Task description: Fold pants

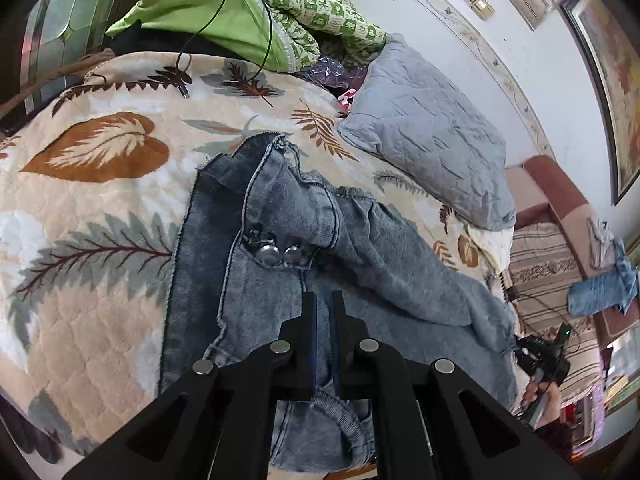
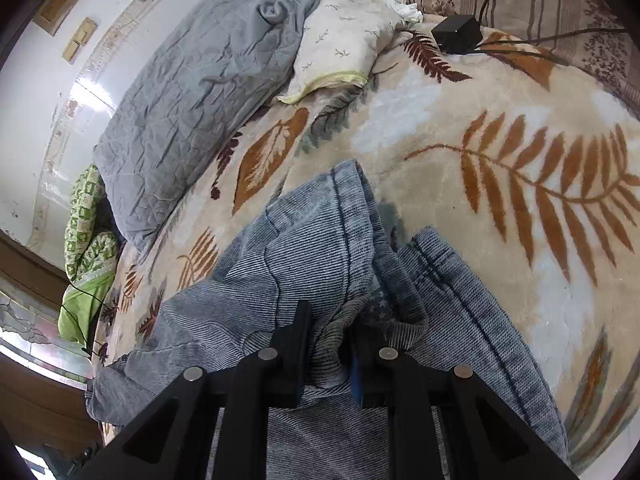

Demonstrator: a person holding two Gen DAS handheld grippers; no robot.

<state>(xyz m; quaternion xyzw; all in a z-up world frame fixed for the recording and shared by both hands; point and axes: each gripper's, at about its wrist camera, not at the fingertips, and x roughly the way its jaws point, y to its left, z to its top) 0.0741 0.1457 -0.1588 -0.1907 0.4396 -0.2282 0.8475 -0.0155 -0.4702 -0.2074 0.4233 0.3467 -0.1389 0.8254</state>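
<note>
Blue denim pants (image 1: 312,280) lie crumpled on a leaf-patterned blanket (image 1: 100,184), waistband and metal buttons (image 1: 276,254) facing up. My left gripper (image 1: 324,300) hovers just above the denim below the buttons, its jaws a narrow gap apart with nothing between them. In the right wrist view the pant legs (image 2: 320,248) are bunched up. My right gripper (image 2: 328,320) is shut on a fold of the denim near the hems. The right gripper also shows in the left wrist view (image 1: 544,356), at the far right edge of the bed.
A grey quilted pillow (image 1: 432,132) and a cream pillow (image 2: 344,28) lie by the wall. Green bedding (image 1: 224,12) with a thin cable is piled at the bed's end. A black box (image 2: 456,34) with cables sits on the blanket. A striped sofa (image 1: 552,272) stands beyond.
</note>
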